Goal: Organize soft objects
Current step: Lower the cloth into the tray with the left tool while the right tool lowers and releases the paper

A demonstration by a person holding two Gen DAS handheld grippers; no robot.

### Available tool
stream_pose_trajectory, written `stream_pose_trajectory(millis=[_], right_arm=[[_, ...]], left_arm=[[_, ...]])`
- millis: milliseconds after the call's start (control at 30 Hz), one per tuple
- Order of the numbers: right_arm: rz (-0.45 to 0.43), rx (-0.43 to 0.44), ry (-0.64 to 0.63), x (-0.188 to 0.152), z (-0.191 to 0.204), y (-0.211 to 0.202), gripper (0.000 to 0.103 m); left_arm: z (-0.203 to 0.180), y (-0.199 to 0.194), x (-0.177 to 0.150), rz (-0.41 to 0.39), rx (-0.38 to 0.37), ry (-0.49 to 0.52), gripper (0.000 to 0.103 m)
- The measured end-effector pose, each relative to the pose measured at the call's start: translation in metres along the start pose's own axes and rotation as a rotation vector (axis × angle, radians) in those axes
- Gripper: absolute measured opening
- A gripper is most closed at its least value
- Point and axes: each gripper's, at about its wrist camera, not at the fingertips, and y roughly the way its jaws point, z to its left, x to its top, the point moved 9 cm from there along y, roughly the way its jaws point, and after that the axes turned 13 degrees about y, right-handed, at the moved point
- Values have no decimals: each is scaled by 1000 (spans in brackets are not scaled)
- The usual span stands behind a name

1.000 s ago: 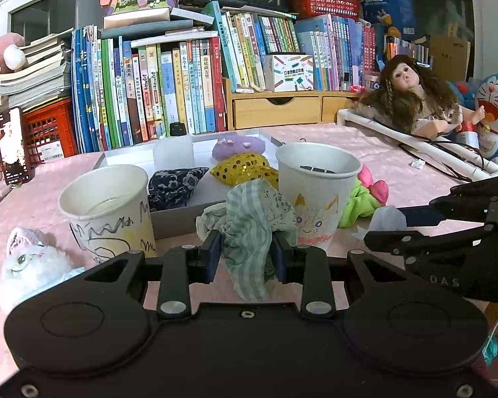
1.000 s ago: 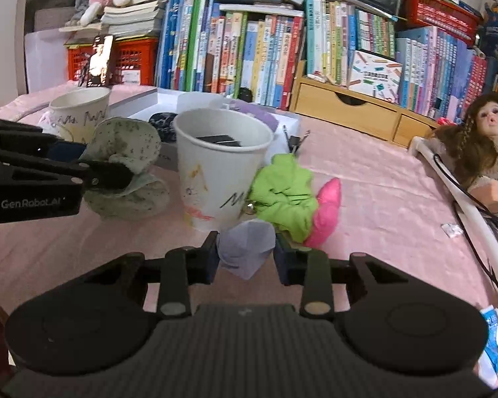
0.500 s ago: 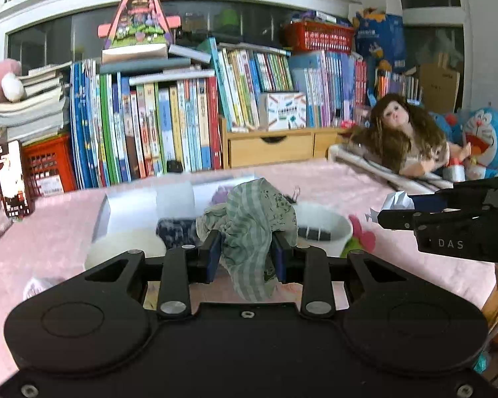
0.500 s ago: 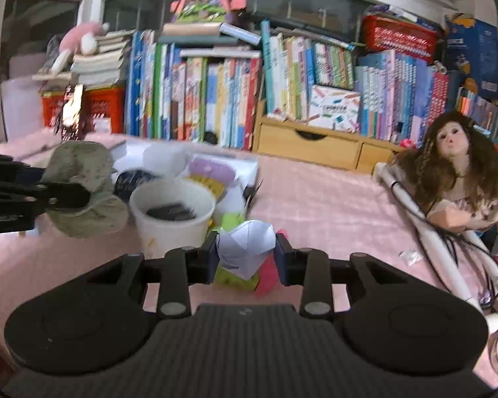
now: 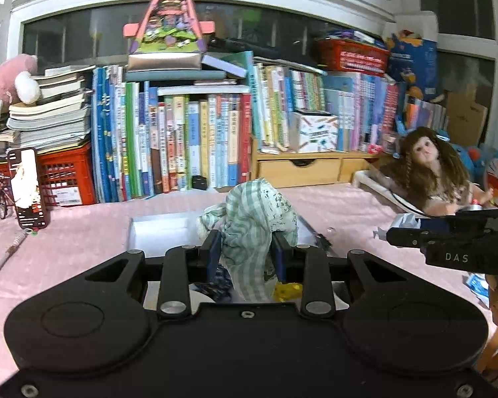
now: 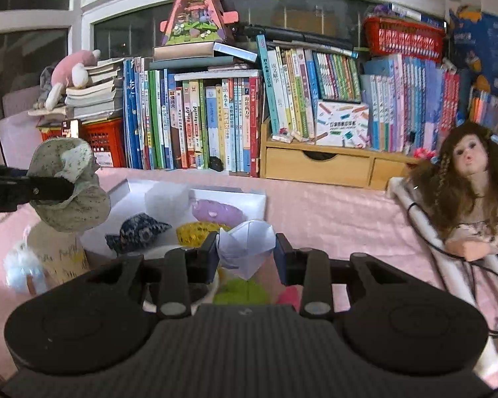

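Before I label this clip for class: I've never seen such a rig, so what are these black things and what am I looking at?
They are two hand-held grippers, each with a camera looking along its fingers. In the left view, the left gripper pinches a green checked cloth. In the right view, the right gripper holds a pale folded paper piece. Below, on the pink tablecloth, a white tray holds small fabric pieces beside drawn-on paper cups. Books and a doll sit behind.

Both wrist views look forward and slightly down from just behind their own tool, above the pink tabletop [image 5: 83, 248], facing the far bookshelf [image 6: 215, 116]; they share the white tray [image 6: 249, 199] and doll [image 5: 428, 169].
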Motion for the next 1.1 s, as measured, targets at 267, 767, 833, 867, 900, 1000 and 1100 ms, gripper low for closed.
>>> stream_pose_trajectory(millis=[267, 767, 833, 867, 900, 1000, 1100], right_arm=[[104, 3, 27, 18, 6, 49, 40], [206, -39, 88, 50, 22, 143, 40], [222, -46, 99, 53, 22, 159, 40], [236, -53, 103, 52, 22, 167, 40], [251, -59, 113, 52, 21, 175, 41], [277, -78, 141, 49, 19, 194, 41], [295, -90, 138, 44, 21, 208, 41]], left_arm=[[46, 43, 1, 137, -6, -91, 30], [112, 135, -20, 371, -22, -243, 31], [116, 145, -23, 384, -10, -234, 31], [118, 151, -25, 390, -7, -227, 31], [120, 156, -27, 397, -3, -225, 31], [125, 171, -32, 415, -5, -239, 31], [127, 183, -38, 437, -6, -247, 31]])
